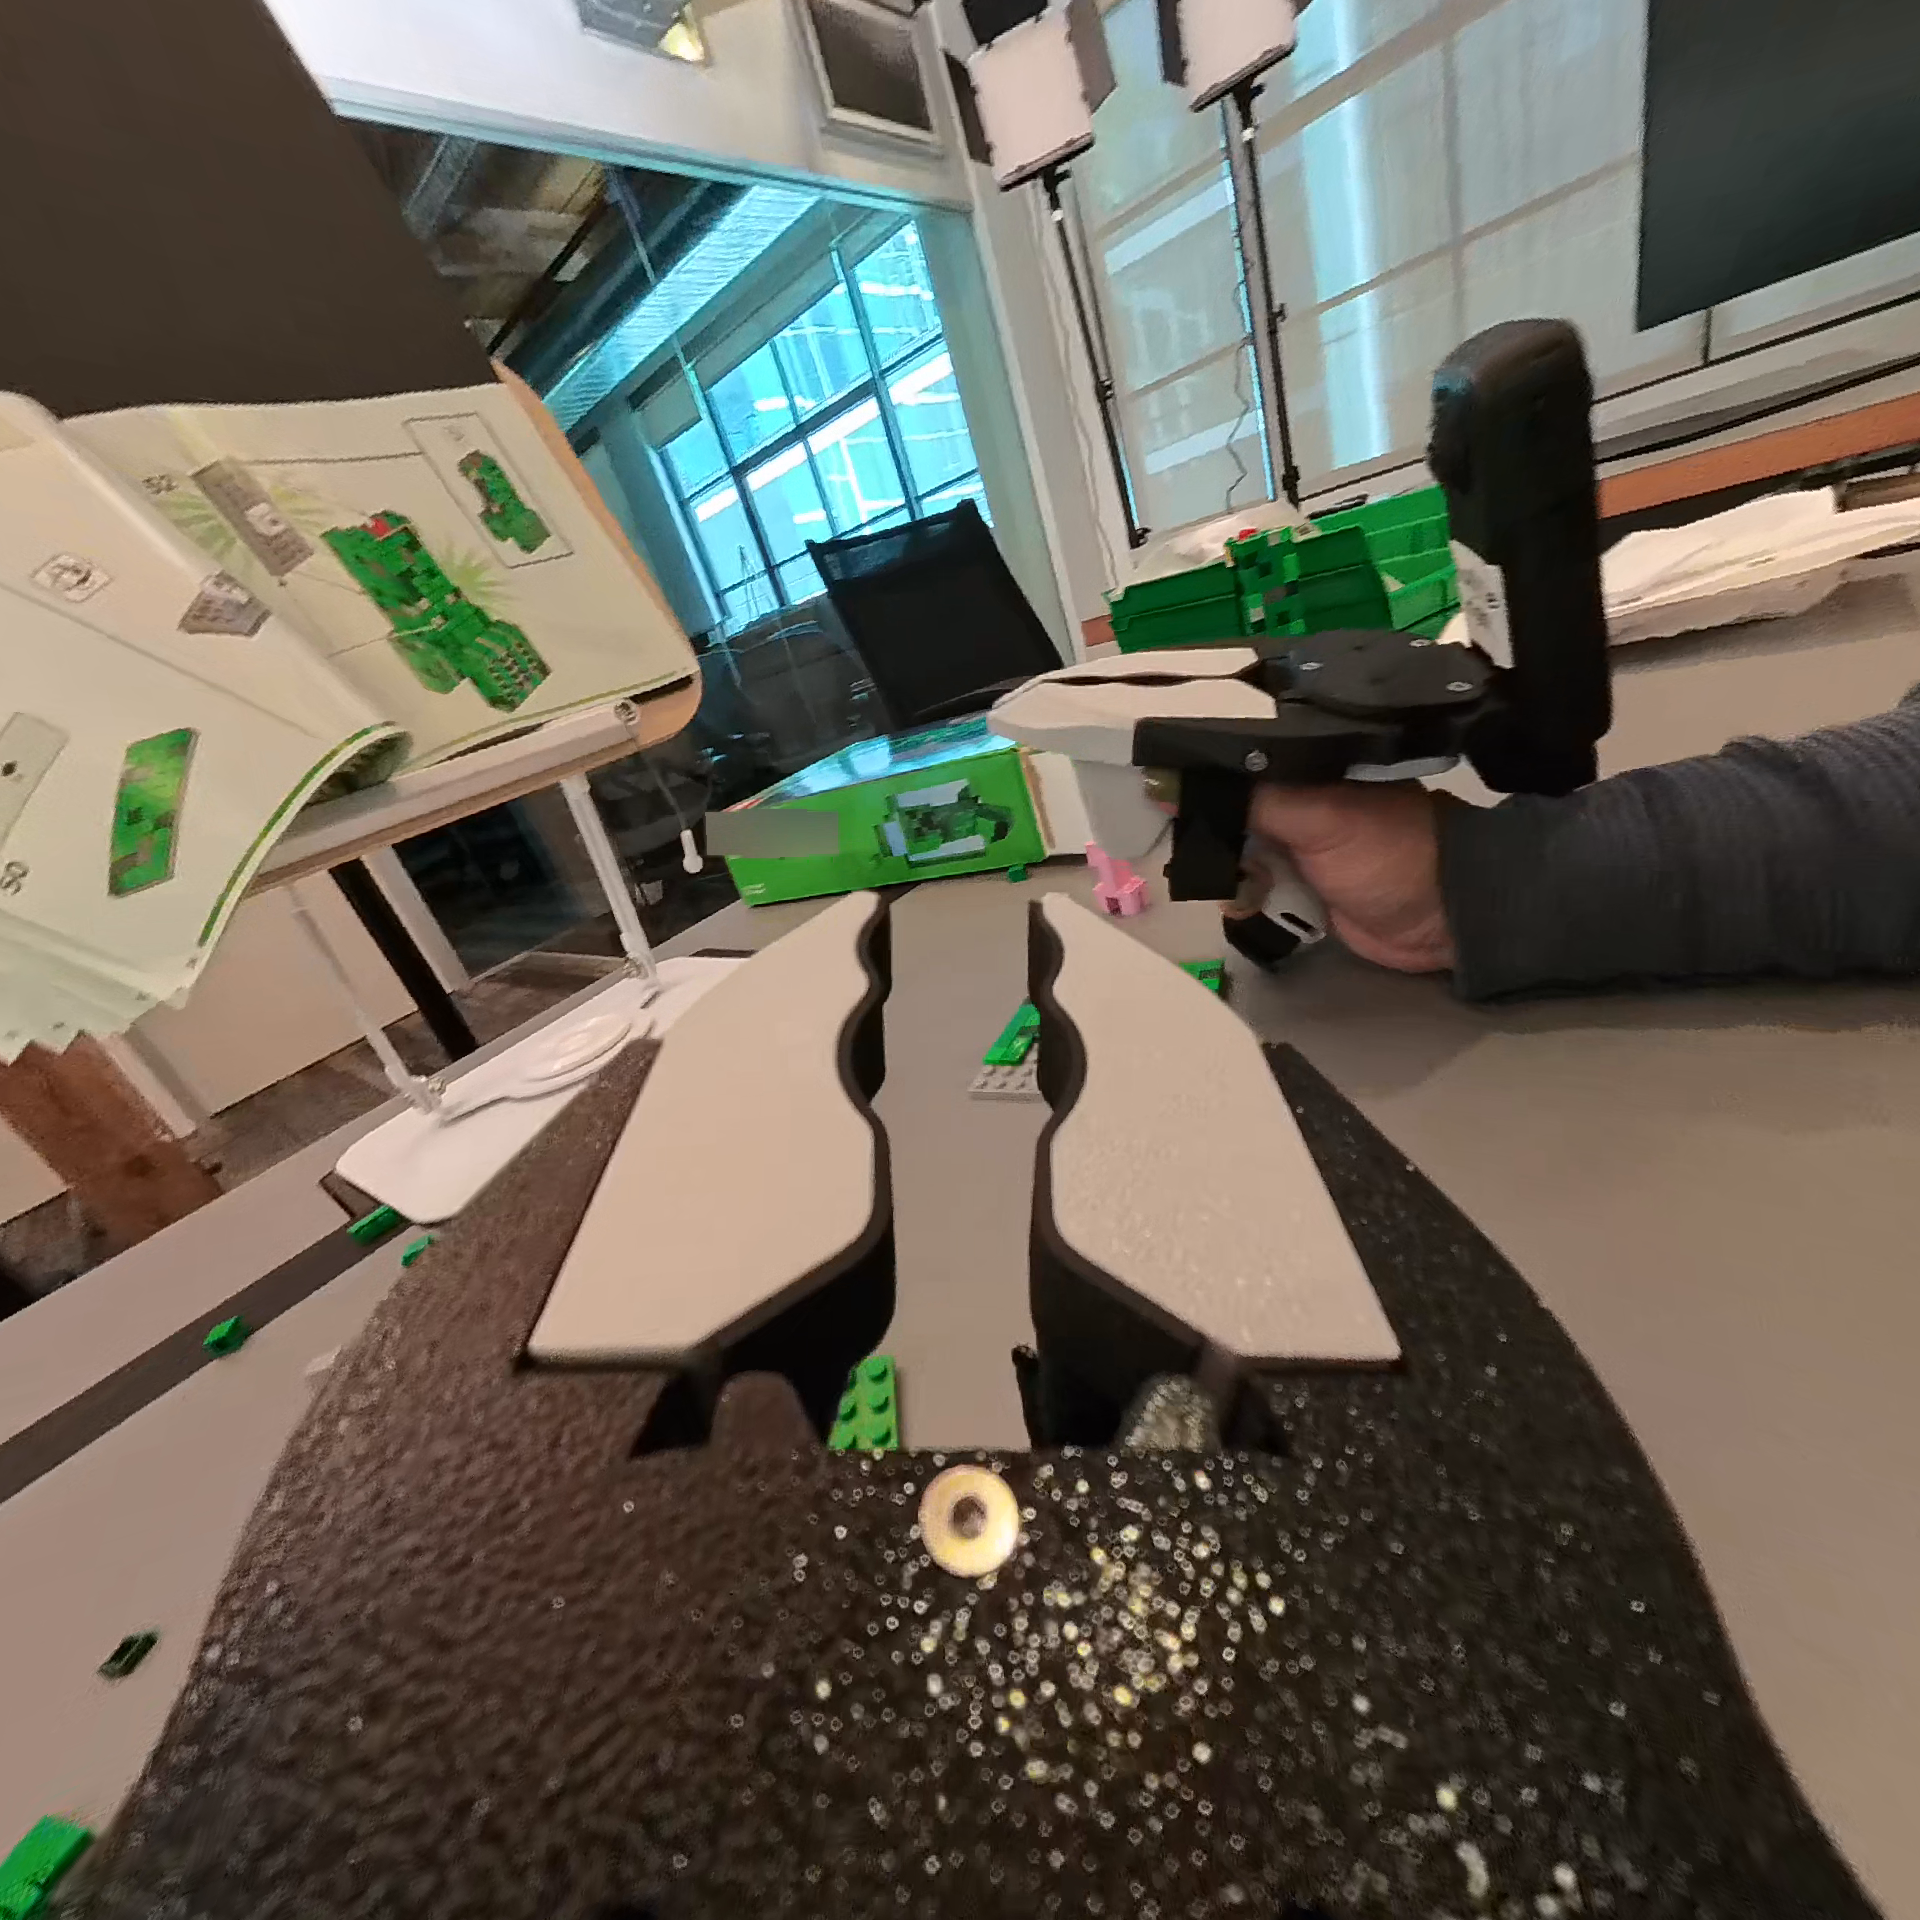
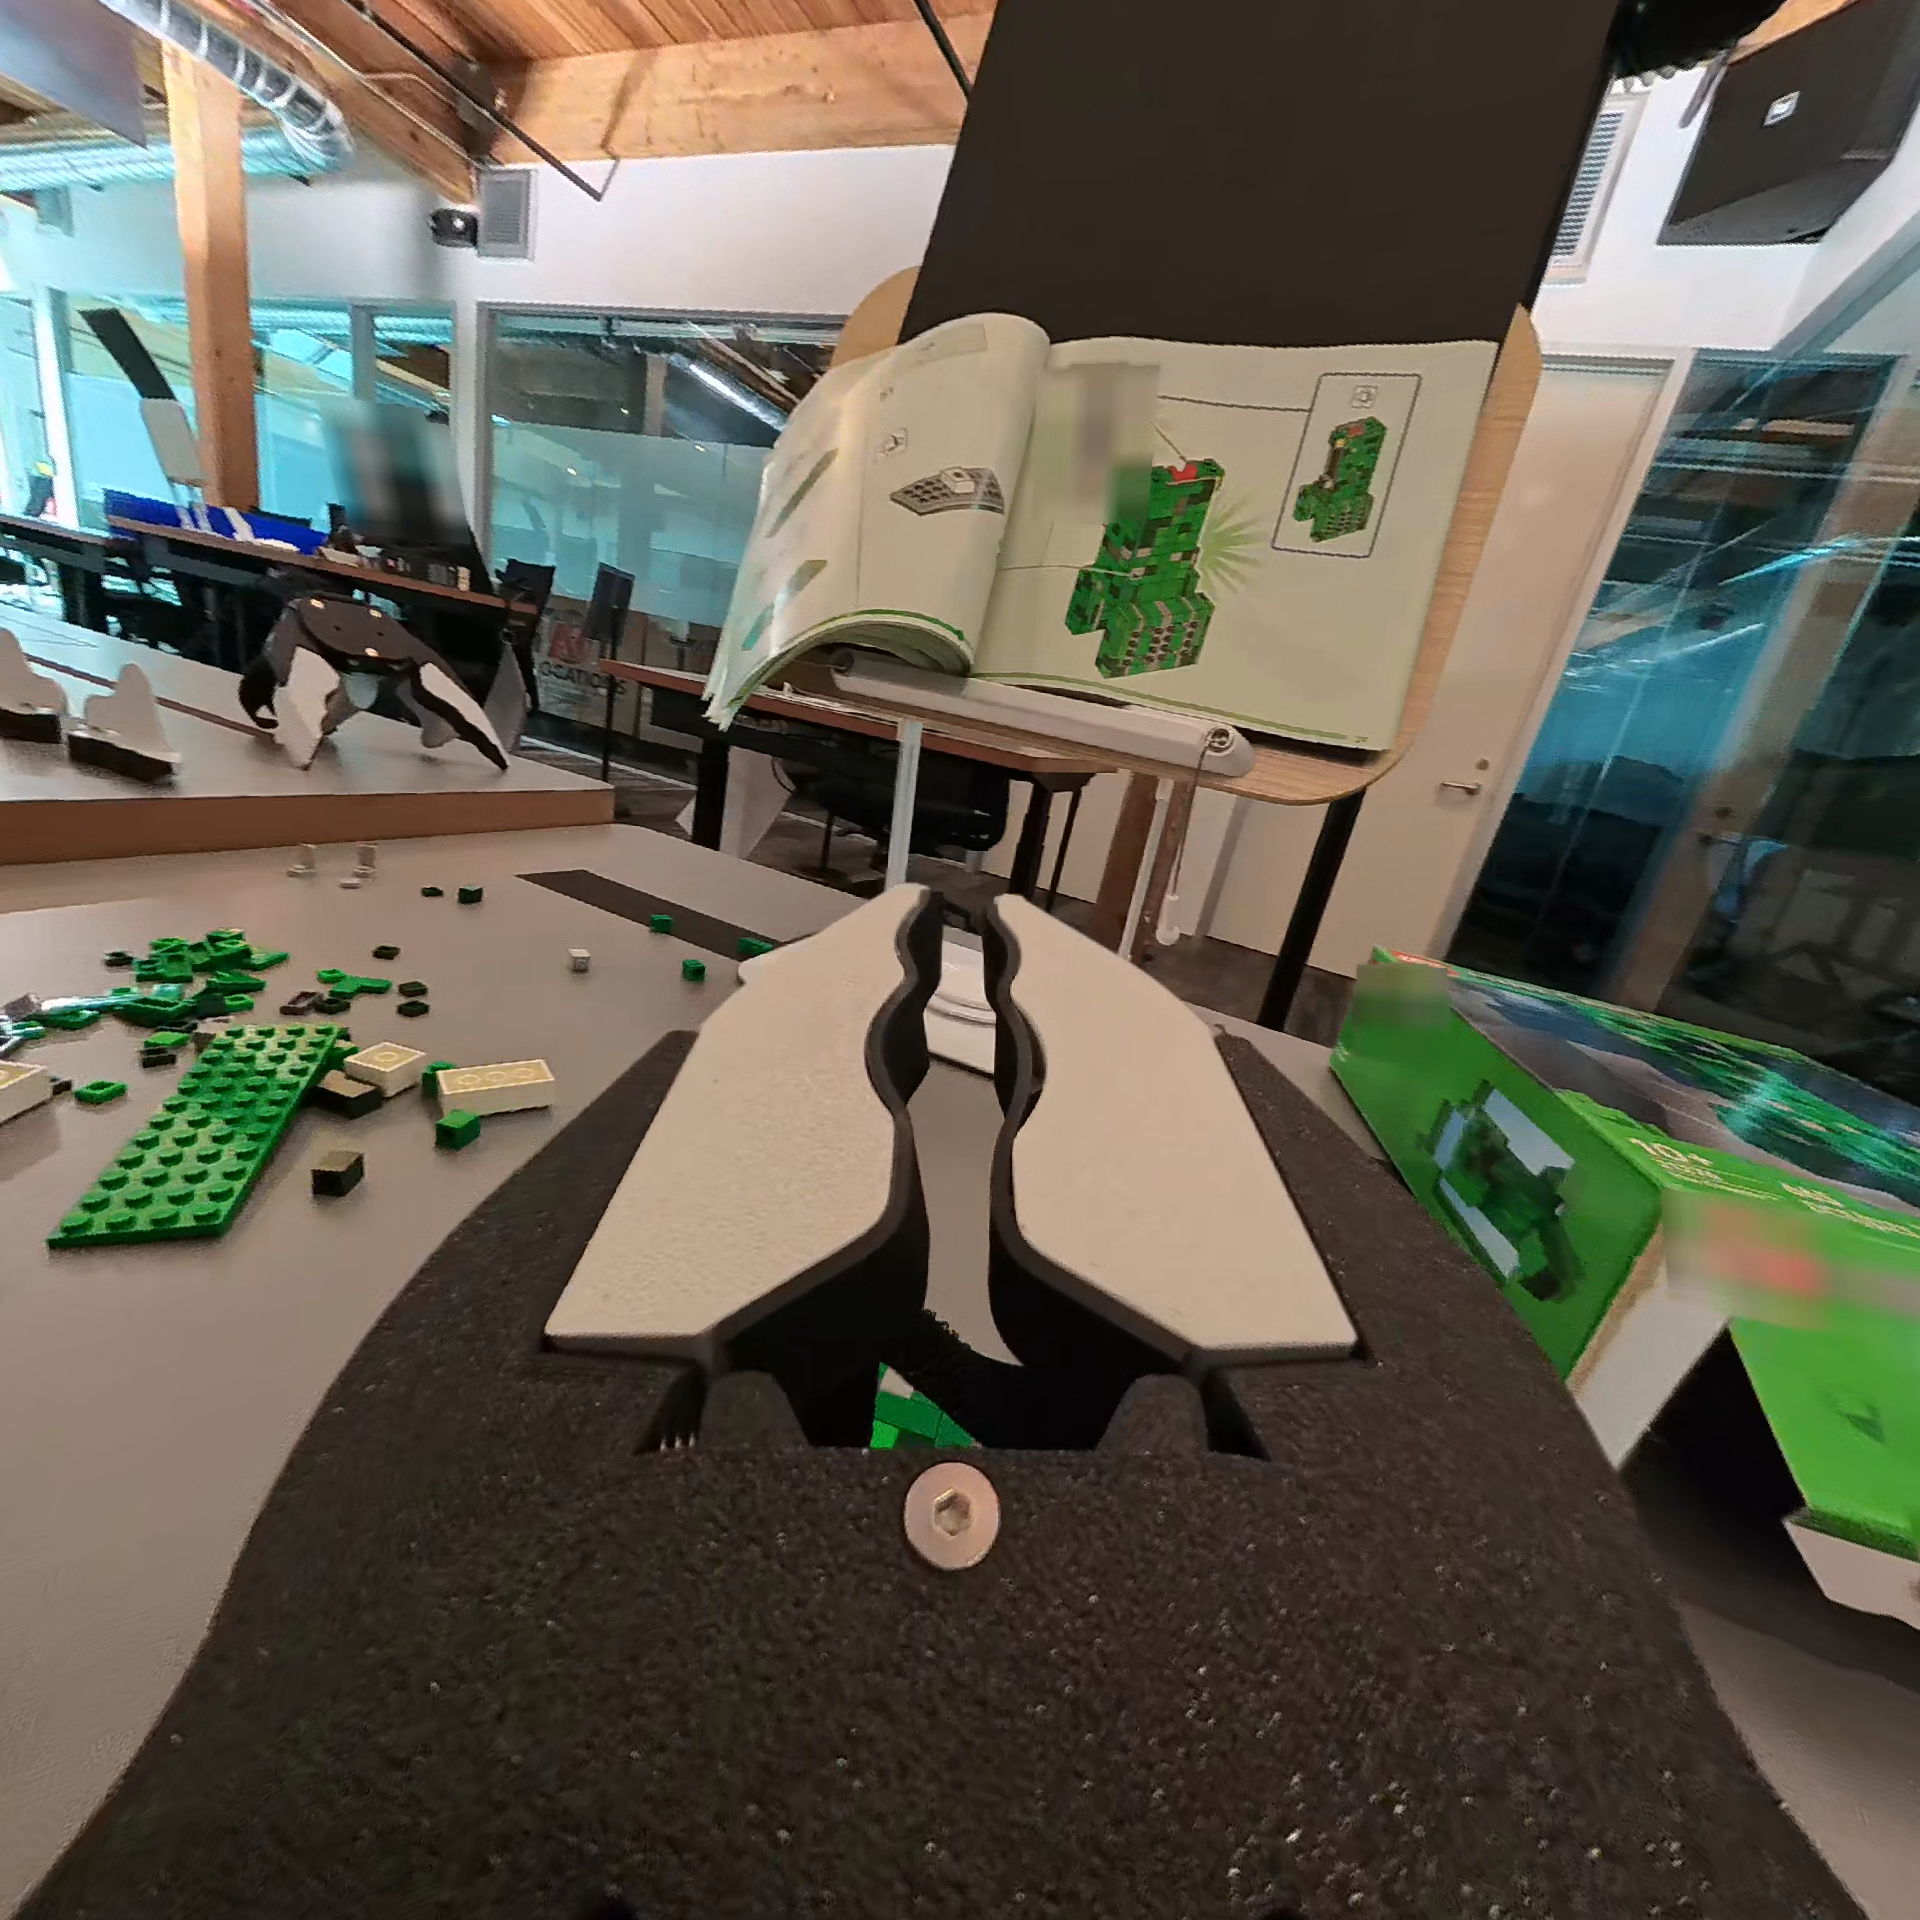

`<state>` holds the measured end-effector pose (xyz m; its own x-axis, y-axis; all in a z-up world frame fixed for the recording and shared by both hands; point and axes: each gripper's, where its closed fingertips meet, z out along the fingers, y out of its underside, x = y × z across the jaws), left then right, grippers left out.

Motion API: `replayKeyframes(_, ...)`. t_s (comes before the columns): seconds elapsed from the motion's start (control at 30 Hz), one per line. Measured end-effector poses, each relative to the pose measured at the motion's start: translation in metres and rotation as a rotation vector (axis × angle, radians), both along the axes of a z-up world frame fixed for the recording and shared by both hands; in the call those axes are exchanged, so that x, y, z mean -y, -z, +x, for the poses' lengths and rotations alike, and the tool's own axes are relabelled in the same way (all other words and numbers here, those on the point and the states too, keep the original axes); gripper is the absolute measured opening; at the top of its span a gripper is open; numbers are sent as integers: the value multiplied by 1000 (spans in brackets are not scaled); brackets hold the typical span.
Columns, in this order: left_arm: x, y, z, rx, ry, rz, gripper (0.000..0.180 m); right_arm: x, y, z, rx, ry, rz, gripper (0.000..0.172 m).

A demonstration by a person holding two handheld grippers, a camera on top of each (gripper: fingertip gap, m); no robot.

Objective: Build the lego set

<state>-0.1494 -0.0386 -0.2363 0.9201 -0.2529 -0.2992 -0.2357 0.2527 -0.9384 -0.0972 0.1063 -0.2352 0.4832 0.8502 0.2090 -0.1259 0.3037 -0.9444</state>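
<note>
Two grippers are hovering over the grey table (image 1: 1558, 1195), and neither is grasping anything. My left gripper (image 1: 961, 914) is sitting with its jaws parted and only bare tabletop showing between them; a grey plate (image 1: 1003, 1081) and a green plate (image 1: 1018, 1034) are lying just past my right-hand fingertip, at about one o'clock. My right gripper (image 2: 961, 909) is standing with its fingers nearly clenched, a thin slit left between the tips and nothing in it. In the left wrist view it (image 1: 1013, 717) is floating at two o'clock, gripped by a hand (image 1: 1351, 873), above a pink piece (image 1: 1117, 888). A green box (image 2: 1621, 1174) is resting at three o'clock of my right fingers, loose green bricks (image 2: 197, 997) and a long studded plate (image 2: 208, 1132) are spreading at nine o'clock, and an open booklet (image 2: 1091, 520) is leaning on a stand (image 2: 1039, 707) at twelve
</note>
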Motion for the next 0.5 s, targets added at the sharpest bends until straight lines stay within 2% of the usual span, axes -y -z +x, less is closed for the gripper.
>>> replayKeyframes(0.17, 5, -2, 4, -36, 8, 22, 20, -3, -2, 4, -9, 32, 7, 4)
replayKeyframes(0.5, 4, -3, -3, 16, 7, 19, 16, -6, 4, 3, 21, 27, -38, 0)
